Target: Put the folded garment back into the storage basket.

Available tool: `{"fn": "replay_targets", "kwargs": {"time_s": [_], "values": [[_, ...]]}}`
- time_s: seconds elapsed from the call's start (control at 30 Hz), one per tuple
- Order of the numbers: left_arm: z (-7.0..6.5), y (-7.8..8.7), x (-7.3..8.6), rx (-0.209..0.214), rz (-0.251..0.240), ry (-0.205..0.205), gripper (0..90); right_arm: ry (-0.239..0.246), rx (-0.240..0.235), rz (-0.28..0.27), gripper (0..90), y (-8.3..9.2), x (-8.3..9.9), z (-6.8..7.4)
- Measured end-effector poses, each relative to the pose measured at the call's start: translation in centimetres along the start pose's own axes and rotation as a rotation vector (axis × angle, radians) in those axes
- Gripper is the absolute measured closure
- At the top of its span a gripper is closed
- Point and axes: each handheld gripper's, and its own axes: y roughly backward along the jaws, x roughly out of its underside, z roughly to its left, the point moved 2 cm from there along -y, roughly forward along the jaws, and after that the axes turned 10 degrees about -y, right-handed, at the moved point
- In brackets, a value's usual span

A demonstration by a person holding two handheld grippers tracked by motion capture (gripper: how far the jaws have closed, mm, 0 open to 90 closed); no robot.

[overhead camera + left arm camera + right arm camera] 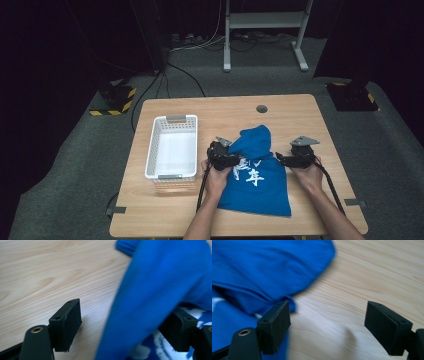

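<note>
On the wooden bench (300, 107) a blue T-shirt (257, 175) with white print lies right of a white basket (172, 147), between the left tool (234, 159), whose wide jaws straddle a fold unpinched, and the right tool (278, 159), open and empty.

Light wooden table (300, 120) on grey carpet, round cable hole (261, 108) near its far edge, white slatted basket (172, 150) on the left, blue printed cloth (257, 175) lying centre-right toward the near edge
</note>
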Motion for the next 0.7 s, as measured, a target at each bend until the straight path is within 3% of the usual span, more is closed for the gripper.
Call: {"fn": "replay_targets", "kwargs": {"time_s": [0.17,0.27,0.47,0.57,0.6,0.63,0.67,0.7], "values": [[-0.3,-0.5,-0.2,0.003,0.026,-0.008,23.3,0.033,-0.015,0.039,19.4,-1.5,-0.2,2.1],[-0.3,-0.4,0.2,-0.003,0.023,-0.011,24.4,0.039,-0.002,0.05,18.7,-1.8,-0.1,2.3],[-0.5,0.5,1.0,-0.009,0.011,-0.006,28.3,0.004,-0.013,0.042,18.0,-0.8,0.8,0.1],[-0.9,1.0,1.2,-0.002,0.029,0.0,29.8,0.021,-0.005,0.04,18.1,-0.2,1.1,-0.4],[-0.8,1.0,0.9,0.018,0.031,0.025,29.7,0.021,-0.002,0.045,18.1,-0.2,1.1,-0.5],[-0.8,1.0,0.9,0.018,0.031,0.025,28.2,0.021,0.005,0.049,18.4,-0.1,1.0,-0.6],[-1.0,1.0,0.5,0.022,0.016,0.015,28.2,0.021,0.005,0.049,18.4,-0.1,1.0,-0.6],[-1.6,1.0,-0.4,0.015,-0.018,-0.041,25.7,0.017,0.004,0.044,19.1,-0.1,0.9,-0.4]]}}
